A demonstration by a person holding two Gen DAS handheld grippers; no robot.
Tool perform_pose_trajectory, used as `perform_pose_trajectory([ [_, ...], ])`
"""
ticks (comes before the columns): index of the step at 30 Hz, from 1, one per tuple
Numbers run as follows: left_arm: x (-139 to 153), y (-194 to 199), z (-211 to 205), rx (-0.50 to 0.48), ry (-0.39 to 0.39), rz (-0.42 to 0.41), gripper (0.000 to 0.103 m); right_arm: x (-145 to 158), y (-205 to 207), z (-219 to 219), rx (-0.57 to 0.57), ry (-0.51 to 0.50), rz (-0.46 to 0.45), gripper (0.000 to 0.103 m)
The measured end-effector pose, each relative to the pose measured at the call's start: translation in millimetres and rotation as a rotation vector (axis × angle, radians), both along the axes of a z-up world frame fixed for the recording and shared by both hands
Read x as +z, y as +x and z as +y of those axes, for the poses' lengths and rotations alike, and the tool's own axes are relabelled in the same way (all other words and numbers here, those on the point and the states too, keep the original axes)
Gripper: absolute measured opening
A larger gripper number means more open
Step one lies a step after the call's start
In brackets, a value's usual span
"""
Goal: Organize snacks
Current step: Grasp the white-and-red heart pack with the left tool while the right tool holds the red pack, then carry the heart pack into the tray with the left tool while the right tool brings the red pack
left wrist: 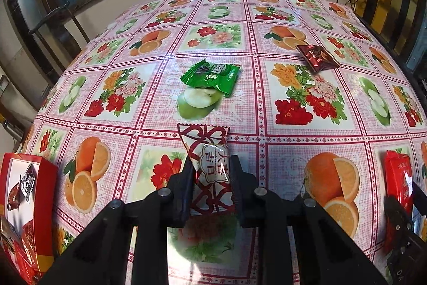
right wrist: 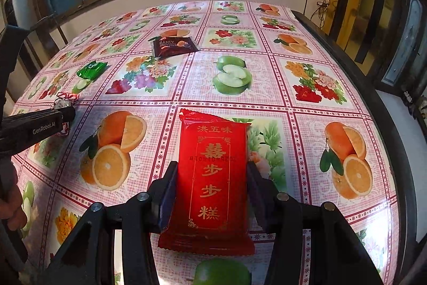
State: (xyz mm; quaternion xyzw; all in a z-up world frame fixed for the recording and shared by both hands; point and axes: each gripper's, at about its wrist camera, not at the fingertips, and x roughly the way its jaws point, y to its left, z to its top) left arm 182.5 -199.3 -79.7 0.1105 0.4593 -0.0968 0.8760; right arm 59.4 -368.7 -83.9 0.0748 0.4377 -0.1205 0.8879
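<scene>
My left gripper (left wrist: 212, 165) is shut on a white-and-red candy packet (left wrist: 210, 167), held just above the tablecloth. My right gripper (right wrist: 212, 173) is shut on a red cake packet with gold lettering (right wrist: 212, 173); that packet also shows at the right edge of the left wrist view (left wrist: 399, 178). A green candy packet (left wrist: 212, 75) lies on the table ahead of the left gripper, and shows in the right wrist view (right wrist: 92, 69). A dark brown cookie packet (left wrist: 317, 57) lies farther right, also in the right wrist view (right wrist: 174, 45).
A red snack box (left wrist: 25, 205) with packets inside stands at the left table edge. The table carries a fruit-and-flower tablecloth (right wrist: 293, 103); its dark right edge (right wrist: 373, 98) runs close to the right gripper. A wall with windows stands behind.
</scene>
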Motion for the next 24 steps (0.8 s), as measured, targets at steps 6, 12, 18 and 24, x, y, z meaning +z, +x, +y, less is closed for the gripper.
perform_pose_trajectory([
  [6,1,-15,4,-0.045,-0.013,0.013,0.024,0,2,3,-0.013,-0.02,0.021,0.052],
  [12,3,-40,13,-0.102,-0.033,0.02,0.024,3,-5,6,-0.036,0.0,0.054,0.052],
  [18,5,-76,26,-0.16,-0.057,0.014,0.024,10,-30,8,-0.055,0.067,0.042,0.052],
  [24,14,-122,40,-0.233,-0.09,-0.016,0.024,26,-69,9,-0.046,0.189,-0.019,0.052],
])
